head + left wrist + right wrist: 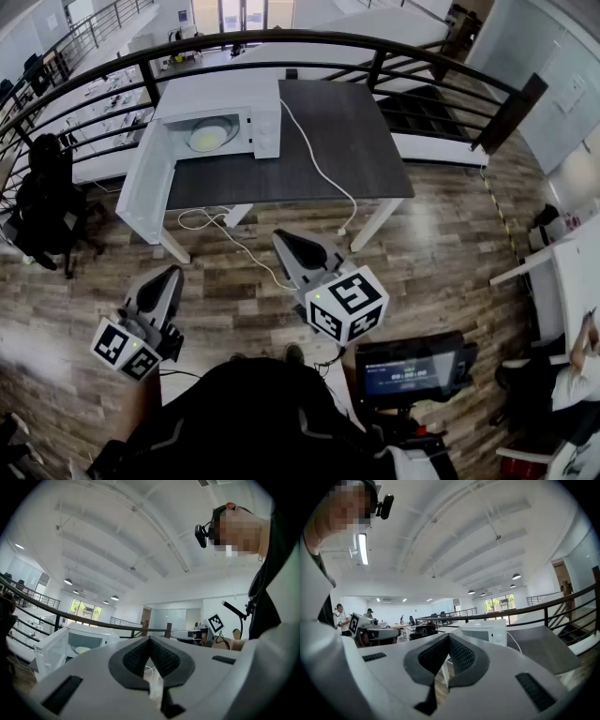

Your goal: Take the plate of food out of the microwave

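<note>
A white microwave (220, 127) stands on the left end of a dark table (347, 141), with its door (145, 183) swung wide open to the left. Inside it lies a pale plate of food (211, 135). Both grippers hang low over the wooden floor, well short of the table. My left gripper (169, 277) is shut and holds nothing. My right gripper (289, 242) is shut and also holds nothing. From my left gripper (150, 640) the open microwave (86, 637) and the plate (83, 649) show at far left. Beyond my right gripper (449, 637) the microwave (485, 631) shows from its side.
A white power cable (314, 164) runs off the table and down to the floor (441, 262). A black curved railing (281, 39) runs behind the table. A black chair (47, 202) stands at left, and a monitor (412, 370) sits at my lower right.
</note>
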The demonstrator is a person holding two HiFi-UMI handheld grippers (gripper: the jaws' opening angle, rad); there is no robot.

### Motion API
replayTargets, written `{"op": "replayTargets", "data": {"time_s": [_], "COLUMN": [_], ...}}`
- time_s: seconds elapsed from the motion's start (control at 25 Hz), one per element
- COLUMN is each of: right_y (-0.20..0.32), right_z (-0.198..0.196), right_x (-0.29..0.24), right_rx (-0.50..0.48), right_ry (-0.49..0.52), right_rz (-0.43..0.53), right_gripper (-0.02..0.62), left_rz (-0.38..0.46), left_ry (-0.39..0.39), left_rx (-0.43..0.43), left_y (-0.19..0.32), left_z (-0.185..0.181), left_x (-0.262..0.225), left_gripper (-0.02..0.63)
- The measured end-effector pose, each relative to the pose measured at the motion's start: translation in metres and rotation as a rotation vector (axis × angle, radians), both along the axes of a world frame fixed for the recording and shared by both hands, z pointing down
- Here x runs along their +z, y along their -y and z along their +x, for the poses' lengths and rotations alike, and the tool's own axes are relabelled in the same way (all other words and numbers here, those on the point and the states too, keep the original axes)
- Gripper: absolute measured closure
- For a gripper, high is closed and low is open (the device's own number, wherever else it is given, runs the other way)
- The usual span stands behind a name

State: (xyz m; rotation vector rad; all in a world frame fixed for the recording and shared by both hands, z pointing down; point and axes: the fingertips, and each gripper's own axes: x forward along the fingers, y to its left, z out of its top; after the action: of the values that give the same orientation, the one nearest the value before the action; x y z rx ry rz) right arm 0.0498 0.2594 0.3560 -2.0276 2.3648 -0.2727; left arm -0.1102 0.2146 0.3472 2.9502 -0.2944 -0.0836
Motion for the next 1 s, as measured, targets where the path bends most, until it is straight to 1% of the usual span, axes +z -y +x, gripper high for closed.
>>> {"op": "replayTargets", "data": {"time_s": [0.24,0.44,0.6,0.72,0.88,1.0], "right_y": [0.0,0.0,0.004,0.01,0.017,0.021], "right_z": [-0.002,-0.011,-0.017,-0.023,-0.04,-0.054], "right_x": [0.001,0.0,0.0,0.0,0.001,0.004], "right_rx": [0.001,-0.003,0.02,0.039,0.05,0.059], "right_ry": [-0.001,0.048,0.051,0.054,0.044,0.031], "right_rz": [-0.006,0.004,0.012,0.008,-0.002,-0.018], "right_gripper": [0.595,0.594,0.594,0.594,0.594,0.594], "left_rz": [-0.006,-0.004,-0.004,-0.006,-0.01,-0.011], "left_ry": [-0.001,-0.01,-0.015,-0.024,-0.033,-0.051], "left_rx": [0.001,0.005,0.011,0.015,0.019,0.038], "left_y": [-0.001,-0.003,0.001,0.003,0.011,0.017], "left_z": [-0.004,-0.01,-0.019,-0.03,-0.051,-0.065], "left_x": [0.0,-0.002,-0.003,-0.002,0.002,0.003], "left_gripper": [0.603,0.603,0.603,0.604,0.603,0.603]}}
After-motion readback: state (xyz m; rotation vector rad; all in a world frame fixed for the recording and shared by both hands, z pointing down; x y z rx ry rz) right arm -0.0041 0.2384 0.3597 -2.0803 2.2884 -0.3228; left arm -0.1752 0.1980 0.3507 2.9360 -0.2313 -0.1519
